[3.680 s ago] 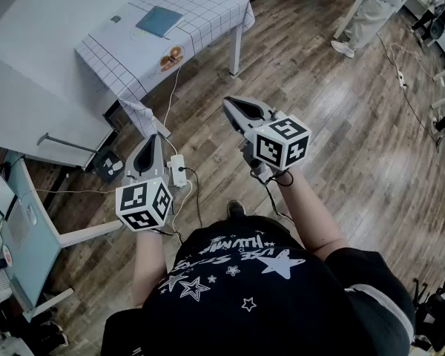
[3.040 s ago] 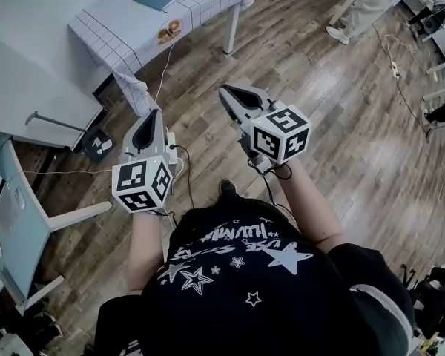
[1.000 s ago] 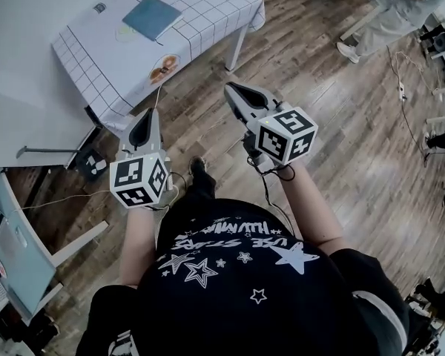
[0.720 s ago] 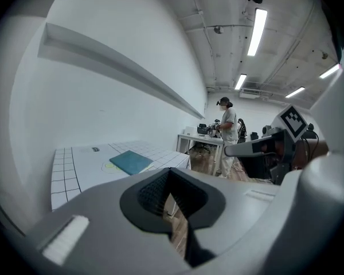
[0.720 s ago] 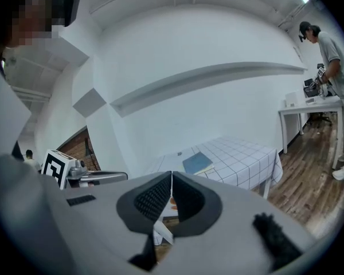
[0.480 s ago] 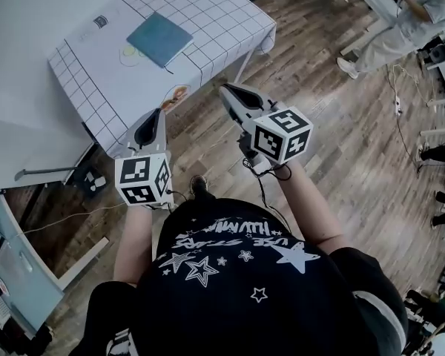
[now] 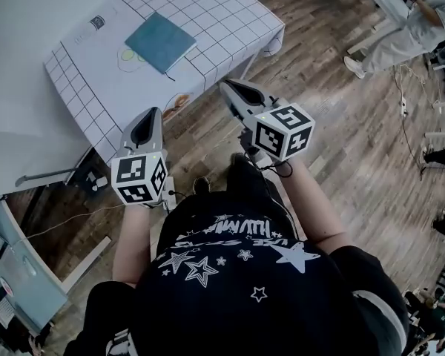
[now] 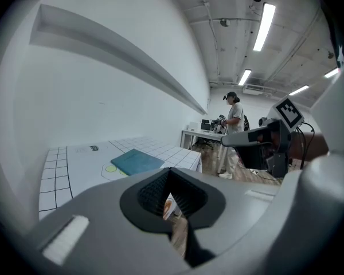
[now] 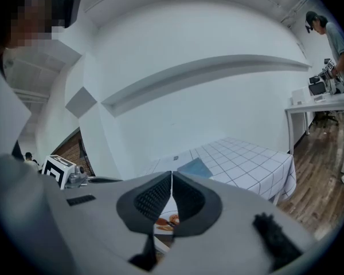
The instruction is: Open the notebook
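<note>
A teal notebook (image 7: 159,41) lies closed on a table with a white checked cloth (image 7: 222,13), beside a pale green printed ring. My left gripper (image 7: 153,113) is shut and empty, held in the air just short of the table's near edge. My right gripper (image 7: 225,86) is also shut with nothing between its jaws, over the wood floor near the table's front corner. In the left gripper view the notebook (image 8: 136,162) lies ahead beyond the closed tips (image 8: 171,172). From the right gripper view the notebook (image 9: 195,168) shows just above the closed tips (image 9: 171,175).
A person in light clothes (image 7: 419,28) stands at a white desk at the far right. Cables (image 7: 404,95) trail over the wood floor there. A pale blue desk (image 7: 18,273) and a grey stand (image 7: 52,173) sit at the lower left. A white wall runs behind the table.
Both grippers have come forward toward the table, and the notebook now lies closer in the head view. Both pairs of jaws stayed shut.
</note>
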Action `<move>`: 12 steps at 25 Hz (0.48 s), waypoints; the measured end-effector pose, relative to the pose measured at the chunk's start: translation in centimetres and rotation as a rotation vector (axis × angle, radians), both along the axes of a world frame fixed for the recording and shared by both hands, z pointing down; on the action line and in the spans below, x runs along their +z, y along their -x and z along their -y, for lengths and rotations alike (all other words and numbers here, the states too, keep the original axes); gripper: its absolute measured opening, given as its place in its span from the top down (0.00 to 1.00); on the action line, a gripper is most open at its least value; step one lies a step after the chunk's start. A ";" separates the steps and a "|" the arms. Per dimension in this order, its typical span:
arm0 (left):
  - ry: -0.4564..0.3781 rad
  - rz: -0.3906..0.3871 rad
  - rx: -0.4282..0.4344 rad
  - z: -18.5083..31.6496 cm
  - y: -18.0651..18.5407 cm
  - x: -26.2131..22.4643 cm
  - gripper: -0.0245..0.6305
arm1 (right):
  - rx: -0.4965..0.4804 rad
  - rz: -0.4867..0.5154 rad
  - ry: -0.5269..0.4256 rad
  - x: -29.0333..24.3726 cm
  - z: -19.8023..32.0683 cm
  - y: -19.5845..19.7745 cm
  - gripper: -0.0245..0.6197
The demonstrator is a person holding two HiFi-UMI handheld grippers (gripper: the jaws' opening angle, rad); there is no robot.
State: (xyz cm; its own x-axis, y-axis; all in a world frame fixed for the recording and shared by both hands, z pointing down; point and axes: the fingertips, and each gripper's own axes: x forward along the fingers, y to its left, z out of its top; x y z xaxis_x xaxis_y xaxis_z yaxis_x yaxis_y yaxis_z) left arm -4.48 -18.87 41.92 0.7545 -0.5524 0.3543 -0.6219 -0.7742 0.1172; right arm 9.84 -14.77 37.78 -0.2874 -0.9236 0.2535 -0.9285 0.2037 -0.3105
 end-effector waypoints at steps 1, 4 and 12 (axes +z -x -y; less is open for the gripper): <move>0.000 0.008 -0.005 0.3 -0.4 0.2 0.95 | -0.002 0.002 -0.001 0.2 0.4 -0.7 0.94; -0.009 0.018 -0.023 1.4 -2.2 0.3 0.95 | -0.021 0.020 0.001 1.1 2.4 -3.0 0.94; -0.012 0.058 -0.163 6.0 -7.2 0.5 0.95 | -0.154 0.033 0.012 1.7 10.3 -8.8 0.94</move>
